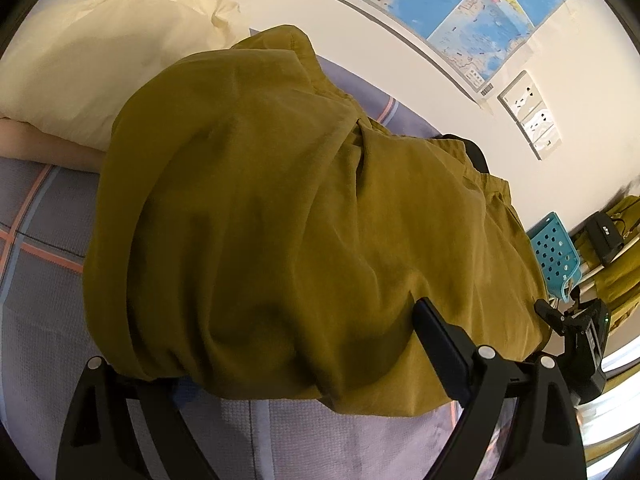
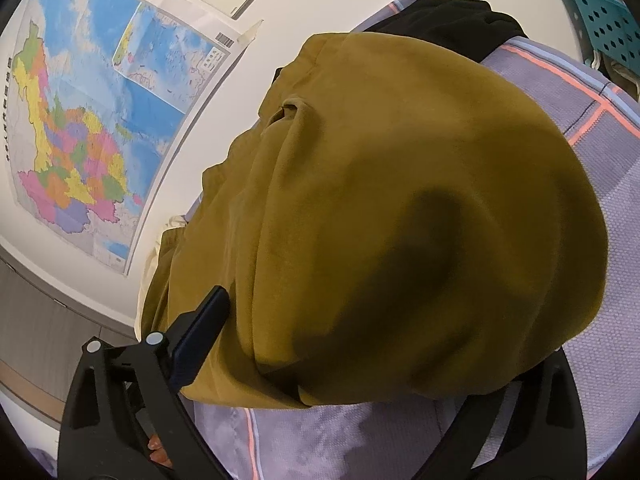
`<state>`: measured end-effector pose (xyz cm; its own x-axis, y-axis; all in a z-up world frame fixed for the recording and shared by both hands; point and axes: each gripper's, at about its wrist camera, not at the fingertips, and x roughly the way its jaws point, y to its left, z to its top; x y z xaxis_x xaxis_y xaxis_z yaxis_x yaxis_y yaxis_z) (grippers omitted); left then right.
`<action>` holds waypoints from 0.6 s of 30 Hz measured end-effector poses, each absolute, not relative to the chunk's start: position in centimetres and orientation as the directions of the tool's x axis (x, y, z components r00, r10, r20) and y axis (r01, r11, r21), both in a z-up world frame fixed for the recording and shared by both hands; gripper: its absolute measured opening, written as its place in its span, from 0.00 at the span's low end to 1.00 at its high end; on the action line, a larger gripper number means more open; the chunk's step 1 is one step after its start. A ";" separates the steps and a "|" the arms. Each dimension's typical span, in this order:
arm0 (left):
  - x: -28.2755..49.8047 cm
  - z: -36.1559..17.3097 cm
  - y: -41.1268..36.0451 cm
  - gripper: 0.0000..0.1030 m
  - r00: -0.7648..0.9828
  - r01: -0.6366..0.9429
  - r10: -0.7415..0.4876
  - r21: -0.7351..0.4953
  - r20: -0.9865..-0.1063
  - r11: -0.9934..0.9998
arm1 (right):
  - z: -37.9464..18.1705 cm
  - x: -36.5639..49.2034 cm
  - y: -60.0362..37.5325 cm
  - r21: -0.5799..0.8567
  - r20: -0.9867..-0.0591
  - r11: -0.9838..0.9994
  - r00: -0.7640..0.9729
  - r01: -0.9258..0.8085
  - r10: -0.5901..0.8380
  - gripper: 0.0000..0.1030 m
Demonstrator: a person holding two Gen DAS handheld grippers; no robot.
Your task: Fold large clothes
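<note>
A mustard-olive garment (image 1: 280,208) lies bunched in a thick fold on a purple plaid bed sheet (image 1: 40,240), filling both views. My left gripper (image 1: 272,340) is open wide at its near edge. Its right finger (image 1: 436,340) rests on top of the cloth; the left finger is hidden under the fabric. In the right wrist view the same garment (image 2: 400,200) bulges between the fingers of my right gripper (image 2: 376,328), also open wide. The left finger (image 2: 204,320) presses against the cloth's side and the other finger is covered by it.
A cream pillow (image 1: 80,60) lies at the head of the bed. On the white wall hang a coloured map (image 2: 100,120) and wall sockets (image 1: 528,116). A black garment (image 2: 448,20) sits beyond the olive one. A teal perforated chair (image 1: 554,256) stands beside the bed.
</note>
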<state>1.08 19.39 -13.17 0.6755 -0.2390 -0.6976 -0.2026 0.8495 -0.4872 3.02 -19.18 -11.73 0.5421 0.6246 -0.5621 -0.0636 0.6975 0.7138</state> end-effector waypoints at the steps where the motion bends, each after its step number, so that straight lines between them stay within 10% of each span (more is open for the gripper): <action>1: 1.1 -13.2 19.4 0.86 0.676 -0.198 -0.244 -0.490 -0.696 0.849 | -11.8 3.0 -19.3 0.718 -0.558 0.693 0.542 -0.064 0.628 0.88; 10: -0.7 -12.2 22.2 0.41 0.708 -0.192 -0.311 -0.597 -0.634 0.779 | -10.8 1.8 -21.0 0.747 -0.501 0.652 0.534 -0.131 0.681 0.32; 14: -2.8 -9.4 23.0 0.21 0.753 -0.098 -0.358 -0.632 -0.552 0.768 | -8.7 0.3 -21.5 0.767 -0.444 0.612 0.532 -0.190 0.721 0.25; 18: -4.8 -8.0 23.2 0.26 0.747 -0.007 -0.429 -0.651 -0.508 0.759 | -7.2 -2.3 -22.9 0.778 -0.373 0.567 0.529 -0.269 0.762 0.25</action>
<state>-4.83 23.21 -8.05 0.7469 -0.4289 -0.5081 -0.0067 0.7592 -0.6508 -2.25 -22.91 -7.19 0.5292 0.7623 -0.3725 -0.2694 0.5673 0.7782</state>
